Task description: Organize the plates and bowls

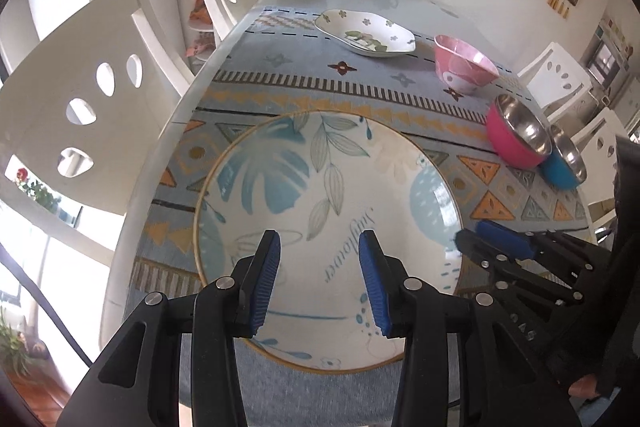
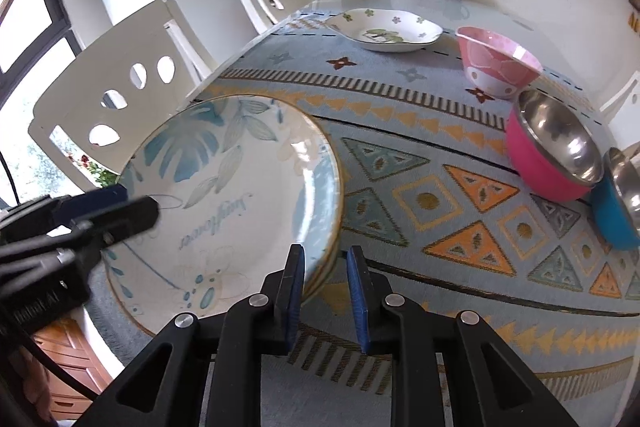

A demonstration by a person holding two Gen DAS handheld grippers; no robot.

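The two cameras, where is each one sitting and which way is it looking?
Left wrist: rides the left gripper, open over the leaf plate, facing down the table; the right gripper pokes in.
Right wrist: rides the right gripper, open astride that plate's rim; the left gripper pokes in.
Shared: plate, pink bowl.

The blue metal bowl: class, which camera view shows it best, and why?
The left wrist view. There the blue metal bowl shows nearly whole, behind the pink metal bowl, with only its near side overlapped. In the right wrist view the same bowl is cut off by the picture's edge.
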